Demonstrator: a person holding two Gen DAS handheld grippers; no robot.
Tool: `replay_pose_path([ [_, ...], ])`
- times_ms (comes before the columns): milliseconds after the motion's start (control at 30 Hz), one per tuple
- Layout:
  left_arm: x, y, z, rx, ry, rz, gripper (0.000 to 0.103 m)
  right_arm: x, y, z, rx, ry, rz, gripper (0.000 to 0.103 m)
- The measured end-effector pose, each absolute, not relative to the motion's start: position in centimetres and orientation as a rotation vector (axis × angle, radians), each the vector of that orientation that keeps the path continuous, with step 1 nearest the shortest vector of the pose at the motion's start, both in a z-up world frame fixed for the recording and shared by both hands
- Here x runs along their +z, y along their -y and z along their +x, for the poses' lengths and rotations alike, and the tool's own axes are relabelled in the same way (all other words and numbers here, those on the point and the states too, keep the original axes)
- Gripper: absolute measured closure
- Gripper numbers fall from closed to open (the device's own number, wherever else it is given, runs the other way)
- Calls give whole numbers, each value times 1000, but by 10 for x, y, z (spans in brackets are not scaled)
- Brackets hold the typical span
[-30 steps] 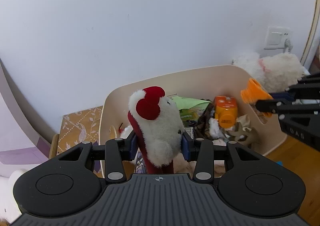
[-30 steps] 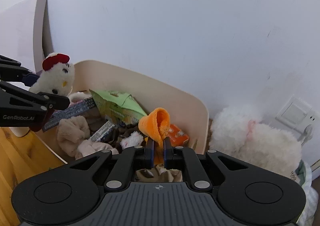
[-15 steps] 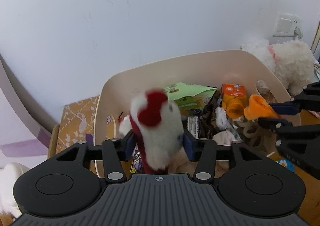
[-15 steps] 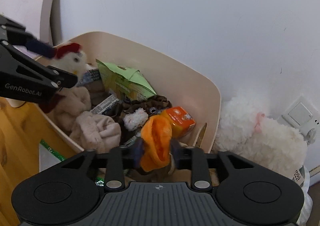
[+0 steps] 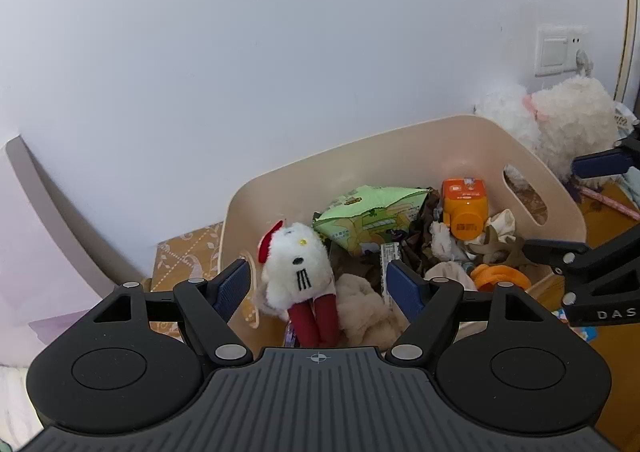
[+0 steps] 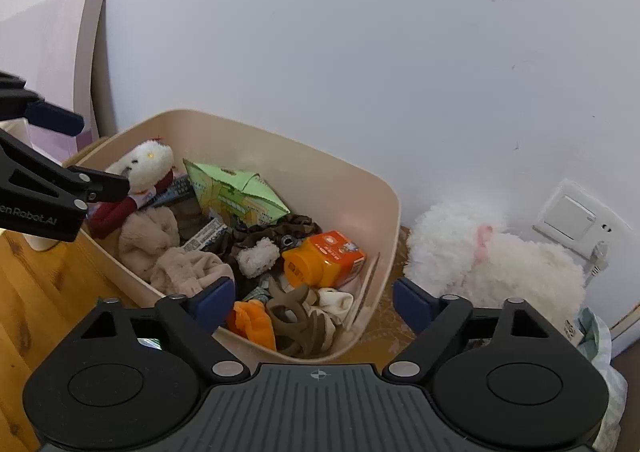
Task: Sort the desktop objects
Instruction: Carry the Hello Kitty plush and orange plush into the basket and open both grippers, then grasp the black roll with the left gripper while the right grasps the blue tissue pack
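The white plush cat (image 5: pixel 295 268) looks light, soft and squashy; its round body, not the thin red legs, seems the surest place to pinch. It lies at the left end of the beige bin (image 5: pixel 460 139), between and beyond the wide-apart fingers of the left hand-held gripper (image 5: pixel 318 284). The right hand-held gripper (image 6: pixel 314 302) also gapes empty, above the orange cloth (image 6: pixel 252 322).

My right gripper (image 6: pixel 314 302) hangs over the near end of the beige bin (image 6: pixel 394 203), fingers (image 6: pixel 212 298) spread wide with nothing between them. Below lie the orange cloth (image 6: pixel 254 324), a brown hair claw (image 6: pixel 296 326) and an orange box (image 6: pixel 324 260). My left gripper (image 6: pixel 86 155) reaches in beside the white plush cat (image 6: pixel 146 163).
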State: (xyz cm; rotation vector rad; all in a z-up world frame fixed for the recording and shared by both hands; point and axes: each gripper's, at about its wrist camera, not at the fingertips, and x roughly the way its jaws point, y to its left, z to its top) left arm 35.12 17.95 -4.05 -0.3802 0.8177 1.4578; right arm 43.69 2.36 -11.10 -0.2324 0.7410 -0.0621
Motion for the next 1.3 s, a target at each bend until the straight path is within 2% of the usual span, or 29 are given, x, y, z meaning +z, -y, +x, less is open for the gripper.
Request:
replay_pose_path([
  [167,-31,-160,348,1465,-754,-450,24,-104,-20,414,-56,-715,-241,0],
  [667,-61,-90,348,1466,-739,-693,24,-133,6,365,-45,-820,-278,0],
  [833,-81,-66,357,1469,-747,-878,24,-154,9,356,9,-865,-388,0],
  [1100,-112,-26,374,1475,-705,-1109,24,-175,19,361,115,-907,-439,0],
  [1300,-129,-4,399,1454,-747,-1145,24,-194,24,371,170,-942,-453,0],
])
